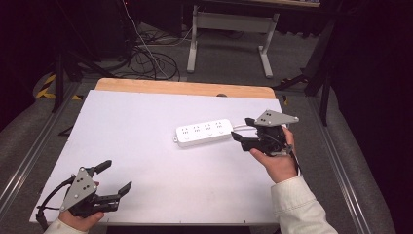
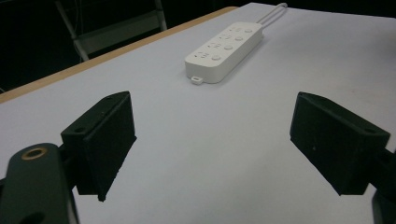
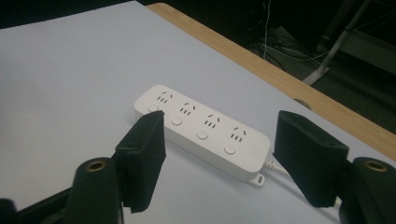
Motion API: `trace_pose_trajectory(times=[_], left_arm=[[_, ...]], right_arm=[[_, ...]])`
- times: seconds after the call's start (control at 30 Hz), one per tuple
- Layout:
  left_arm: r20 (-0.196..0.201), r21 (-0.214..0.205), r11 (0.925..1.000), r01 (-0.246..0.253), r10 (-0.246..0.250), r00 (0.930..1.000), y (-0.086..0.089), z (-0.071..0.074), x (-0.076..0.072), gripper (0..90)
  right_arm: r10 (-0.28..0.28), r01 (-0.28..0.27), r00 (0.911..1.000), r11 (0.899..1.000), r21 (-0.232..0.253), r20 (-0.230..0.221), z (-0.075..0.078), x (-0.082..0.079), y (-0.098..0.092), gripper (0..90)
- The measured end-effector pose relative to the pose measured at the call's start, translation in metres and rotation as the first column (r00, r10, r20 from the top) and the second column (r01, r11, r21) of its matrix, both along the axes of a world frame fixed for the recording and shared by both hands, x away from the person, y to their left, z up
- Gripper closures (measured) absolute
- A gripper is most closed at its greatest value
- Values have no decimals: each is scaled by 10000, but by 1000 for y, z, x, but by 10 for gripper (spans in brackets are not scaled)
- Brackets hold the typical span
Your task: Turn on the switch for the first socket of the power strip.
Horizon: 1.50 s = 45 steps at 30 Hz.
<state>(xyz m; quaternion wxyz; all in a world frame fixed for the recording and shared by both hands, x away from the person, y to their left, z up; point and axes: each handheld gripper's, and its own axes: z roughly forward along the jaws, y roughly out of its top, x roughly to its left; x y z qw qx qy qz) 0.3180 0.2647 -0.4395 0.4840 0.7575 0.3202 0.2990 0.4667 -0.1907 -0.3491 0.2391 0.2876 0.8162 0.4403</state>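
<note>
A white power strip [image 1: 204, 132] with several sockets and buttons lies flat on the white table top [image 1: 146, 146], right of centre. Its white cord [image 1: 239, 127] leaves from its right end. My right gripper [image 1: 242, 129] hovers just past that end, jaws open and pointing left toward the strip, with nothing pressed between them. In the right gripper view the power strip [image 3: 201, 128] lies ahead, beyond the right gripper [image 3: 219, 119]. My left gripper [image 1: 117, 175] rests open near the front left corner. In the left gripper view the left gripper [image 2: 212, 140] faces the distant power strip [image 2: 224, 46].
A wooden strip [image 1: 185, 87] runs along the table's far edge. Metal rails [image 1: 29, 156] flank the table on both sides. Beyond it, cables [image 1: 151, 58] lie on the floor near a white desk frame [image 1: 229, 29].
</note>
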Motion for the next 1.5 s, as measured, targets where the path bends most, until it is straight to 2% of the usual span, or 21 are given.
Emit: trace_pose_trajectory(times=[0.13, 0.17, 0.2, 0.23, 0.3, 0.47, 0.67, 0.77, 0.93, 1.0, 1.5], left_arm=[[32, 5, 10000, -19, 19, 10000, 0, 0, 0, 147], [31, 1, 10000, -18, 18, 10000, 0, 0, 0, 148], [34, 22, 10000, -11, 11, 10000, 0, 0, 0, 147], [12, 18, 10000, -4, 4, 10000, 0, 0, 0, 147], [16, 21, 10000, -2, 2, 10000, -1, 0, 0, 147], [13, -1, 10000, -2, 2, 10000, 0, 0, 0, 147], [29, 6, 10000, -9, 9, 10000, 1, 0, 0, 147], [56, 2, 10000, -39, 39, 10000, 2, 0, -1, 147], [-43, -89, 9999, -120, 120, 9999, 2, -1, -3, 148], [-3, 7, 9999, -142, 142, 9999, 2, -1, -4, 148], [-12, -46, 9993, -358, 358, 9994, 4, -2, -10, 147]], right_arm=[[-18, 18, 9999, 10000, -40, -154, -3, 8, 3, 371], [-15, 14, 9999, 10000, -62, -116, -4, 9, 4, 412], [126, -126, 9999, 9999, -40, -40, -5, 12, 6, 508], [126, -126, 9999, 9999, -40, -40, -5, 12, 6, 508], [317, -315, 9990, 9995, 62, -327, -7, 17, 8, 579], [259, -284, 9983, 9985, -475, -514, -18, 32, 15, 711], [114, -142, 9968, 9993, -357, -793, -28, 49, 22, 880], [9, -33, 9953, 9997, -248, -964, -33, 55, 24, 899], [-165, 130, 9929, 9994, -309, -1177, -43, 67, 27, 900], [-257, 212, 9917, 9991, -369, -1258, -49, 73, 28, 900], [-543, 449, 9842, 9973, -588, -1687, -72, 95, 35, 900]])
